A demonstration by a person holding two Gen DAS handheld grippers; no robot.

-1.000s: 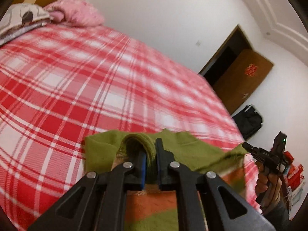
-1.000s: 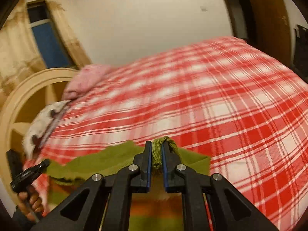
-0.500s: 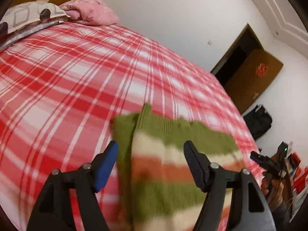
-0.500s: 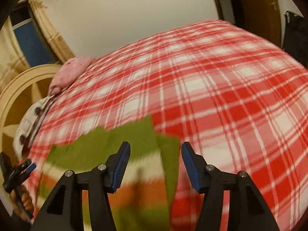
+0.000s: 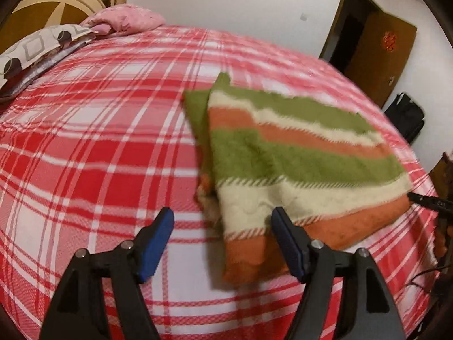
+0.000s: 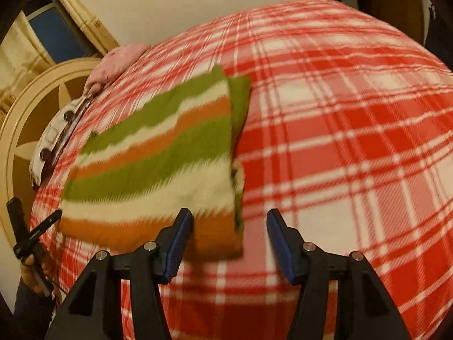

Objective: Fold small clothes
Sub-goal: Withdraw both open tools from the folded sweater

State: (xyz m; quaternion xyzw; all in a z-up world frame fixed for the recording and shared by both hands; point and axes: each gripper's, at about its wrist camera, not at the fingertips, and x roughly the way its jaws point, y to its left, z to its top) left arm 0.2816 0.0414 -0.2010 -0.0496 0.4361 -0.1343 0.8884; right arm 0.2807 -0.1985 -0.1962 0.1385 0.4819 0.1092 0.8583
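A small knit sweater (image 5: 294,155) with green, cream and orange stripes lies folded flat on the red plaid bed (image 5: 85,147). My left gripper (image 5: 222,221) is open and empty, raised just behind the garment's near left corner. In the right wrist view the sweater (image 6: 158,164) lies ahead and to the left. My right gripper (image 6: 229,221) is open and empty, above the garment's near right corner. The right gripper's tip (image 5: 424,198) shows at the left view's right edge, and the left gripper (image 6: 34,235) at the right view's left edge.
Pink pillows (image 5: 124,21) and a patterned pillow (image 5: 36,48) lie at the head of the bed by a cream headboard (image 6: 25,113). A brown door (image 5: 379,53) and a black bag (image 5: 405,119) stand by the far wall.
Both grippers were shut on the green edge of the sweater, then opened and let it drop. They have since pulled back and up, and the folded sweater lies flat.
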